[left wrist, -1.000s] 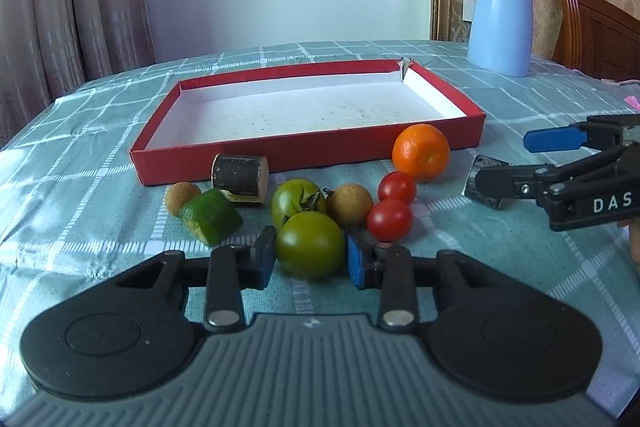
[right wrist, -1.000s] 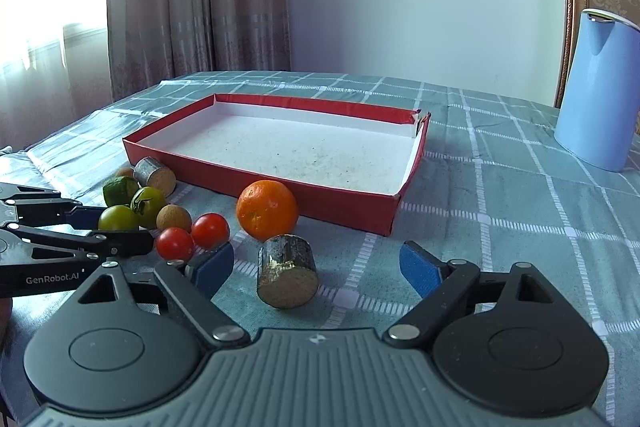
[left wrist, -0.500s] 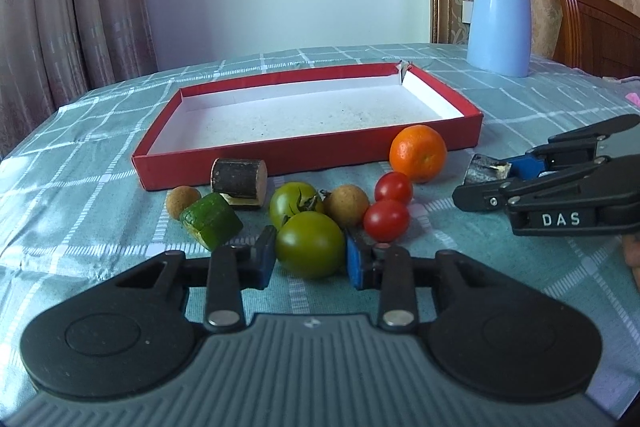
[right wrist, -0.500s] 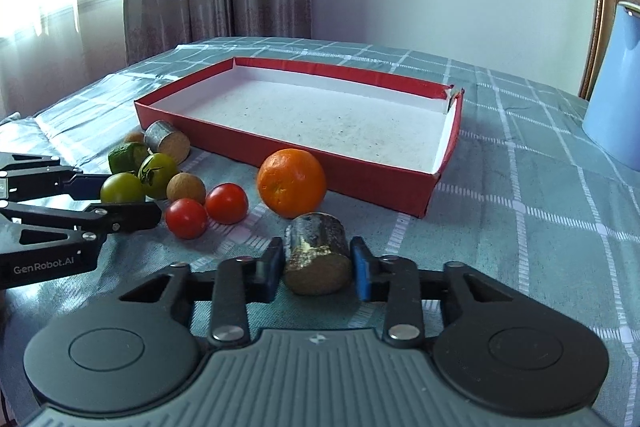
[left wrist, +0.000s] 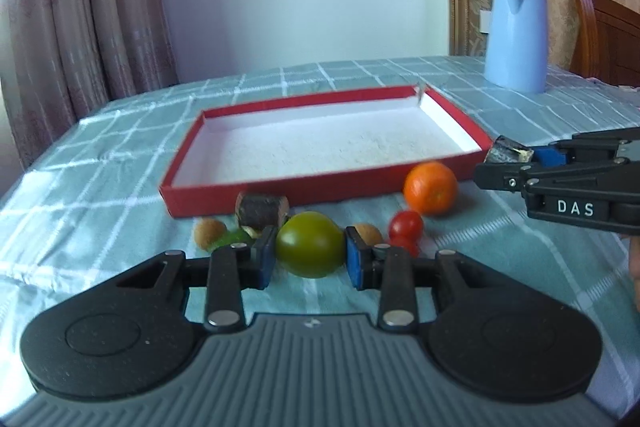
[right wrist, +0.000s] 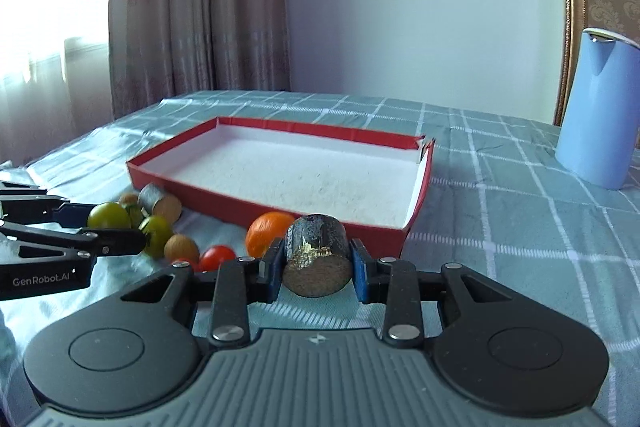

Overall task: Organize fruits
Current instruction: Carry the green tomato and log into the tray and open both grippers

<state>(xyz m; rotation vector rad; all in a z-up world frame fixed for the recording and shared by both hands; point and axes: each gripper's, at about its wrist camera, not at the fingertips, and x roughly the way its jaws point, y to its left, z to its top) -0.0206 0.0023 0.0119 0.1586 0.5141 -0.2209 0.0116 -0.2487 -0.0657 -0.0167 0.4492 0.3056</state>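
Note:
My left gripper is shut on a green tomato and holds it above the cloth. My right gripper is shut on a dark cane stub, lifted off the table; it also shows in the left wrist view. An empty red tray with a white floor lies beyond the fruits. On the cloth remain an orange, two red cherry tomatoes, two brown longans, a second cane stub, a green piece and another green tomato.
A light blue jug stands at the back right of the table. A wooden chair is behind it. Curtains hang at the left. The table has a green checked cloth.
Both grippers have risen with their loads: the left lifted the green tomato off the cloth, the right lifted the cane stub. The remaining fruits have not moved.

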